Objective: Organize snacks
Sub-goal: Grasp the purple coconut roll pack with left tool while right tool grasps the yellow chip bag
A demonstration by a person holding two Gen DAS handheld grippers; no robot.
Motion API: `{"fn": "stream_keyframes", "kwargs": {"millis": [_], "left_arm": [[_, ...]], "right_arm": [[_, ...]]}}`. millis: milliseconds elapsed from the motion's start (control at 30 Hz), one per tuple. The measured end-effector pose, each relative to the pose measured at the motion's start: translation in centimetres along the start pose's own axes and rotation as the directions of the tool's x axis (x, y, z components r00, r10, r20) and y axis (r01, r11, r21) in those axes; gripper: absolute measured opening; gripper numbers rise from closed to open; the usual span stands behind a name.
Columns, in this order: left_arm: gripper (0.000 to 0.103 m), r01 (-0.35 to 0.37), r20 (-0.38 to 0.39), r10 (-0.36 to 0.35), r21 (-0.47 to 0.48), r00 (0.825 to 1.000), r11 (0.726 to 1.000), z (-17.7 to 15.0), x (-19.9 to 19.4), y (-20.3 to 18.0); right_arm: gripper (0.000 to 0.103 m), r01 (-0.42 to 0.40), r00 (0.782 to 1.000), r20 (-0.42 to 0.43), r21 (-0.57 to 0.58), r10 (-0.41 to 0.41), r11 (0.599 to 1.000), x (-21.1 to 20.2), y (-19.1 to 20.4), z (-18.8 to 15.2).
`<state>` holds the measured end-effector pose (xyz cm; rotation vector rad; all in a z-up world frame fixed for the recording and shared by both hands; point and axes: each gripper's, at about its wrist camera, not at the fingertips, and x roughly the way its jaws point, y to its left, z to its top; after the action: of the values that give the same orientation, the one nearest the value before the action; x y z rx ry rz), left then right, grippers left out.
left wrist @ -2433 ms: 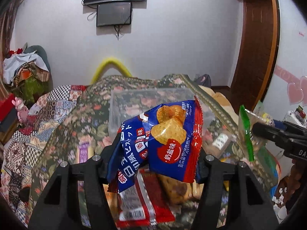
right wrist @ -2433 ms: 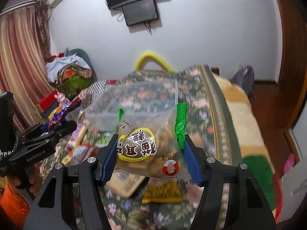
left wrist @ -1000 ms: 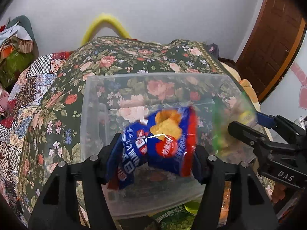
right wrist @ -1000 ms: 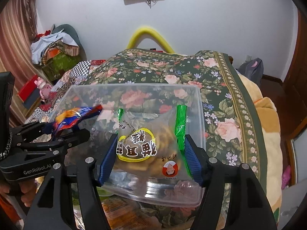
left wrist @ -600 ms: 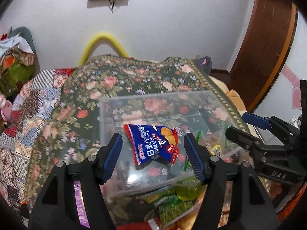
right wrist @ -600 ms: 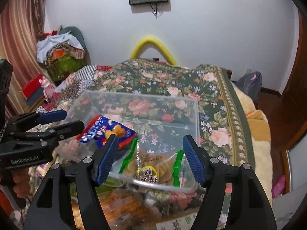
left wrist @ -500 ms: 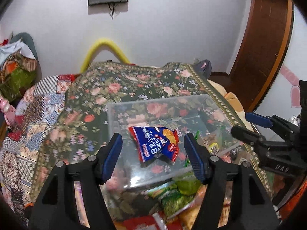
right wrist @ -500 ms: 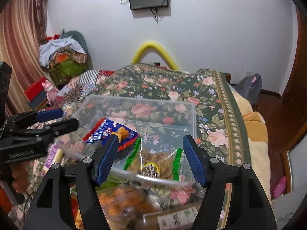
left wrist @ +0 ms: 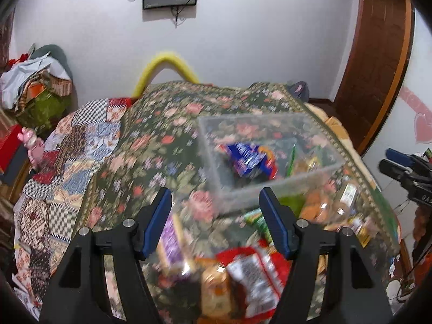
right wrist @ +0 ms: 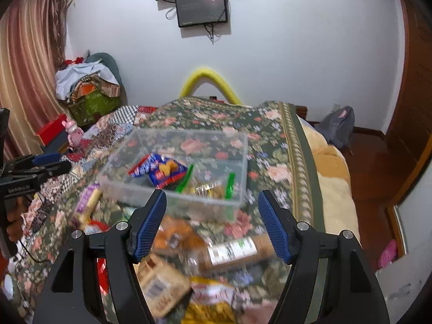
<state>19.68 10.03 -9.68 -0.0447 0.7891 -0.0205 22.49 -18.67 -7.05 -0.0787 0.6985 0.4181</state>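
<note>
On a bed spread with a floral quilt, clear plastic bin sitting square amid scattered snacks. Inside the bin, blue-and-red biscuit packet lying toward its left side; just beside it, clear green-edged cookie bag resting against the near wall. Both also visible through the bin's wall from the left wrist view, packet blurred, bag partly hidden at the right.

Left gripper held above the quilt short of the bin, blue pads well apart, nothing between them. Right gripper likewise spread and empty, hovering over the loose pile in front of the bin. Seen from the right wrist view, left gripper reaching in from the left edge, a hand gripping its handle below.

Outside the bin, near its front wall: purple-wrapped bar to the left, labelled brown bottle lying on its side, orange pastry pack touching the bottle's neck end, tan wrapped cake and yellow packet nearest the camera. From the left wrist view, red-edged packet with a white label directly below the pads, details smeared by motion blur.

Behind the bed, yellow foam arch against the white wall, dark screen mounted above.
</note>
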Motion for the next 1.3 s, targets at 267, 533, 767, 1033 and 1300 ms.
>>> {"fn": "stream_keyframes", "kwargs": {"millis": [267,533,767,1033,1300], "left_arm": [[0.067,-0.052,-0.110,0.045,-0.069,0.993,0.996,-4.1,3.5,3.5],[0.067,-0.112,-0.198,0.091,-0.098,0.976,0.989,-6.7,8.4,5.7],[0.063,-0.126,-0.180,0.115,-0.053,0.977,0.991,-7.2,10.4,5.6],[0.046,-0.092,-0.156,0.084,-0.041,0.984,0.995,-7.1,10.8,5.2],[0.045,-0.078,-0.152,0.071,-0.044,0.986,0.996,-6.9,9.4,5.0]], "right_arm": [[0.068,0.066,0.992,-0.105,0.017,-0.064,0.998,0.9,-1.1,-4.5],[0.068,0.070,0.976,-0.214,0.089,-0.050,0.994,2.7,-2.0,-7.9],[0.068,0.031,0.963,-0.269,0.119,0.002,0.992,4.3,-1.4,-9.4],[0.050,-0.005,0.950,-0.308,0.122,0.043,0.992,5.7,-1.1,-10.4],[0.039,0.003,0.961,-0.275,0.114,0.029,0.993,4.9,-1.0,-10.2]]}}
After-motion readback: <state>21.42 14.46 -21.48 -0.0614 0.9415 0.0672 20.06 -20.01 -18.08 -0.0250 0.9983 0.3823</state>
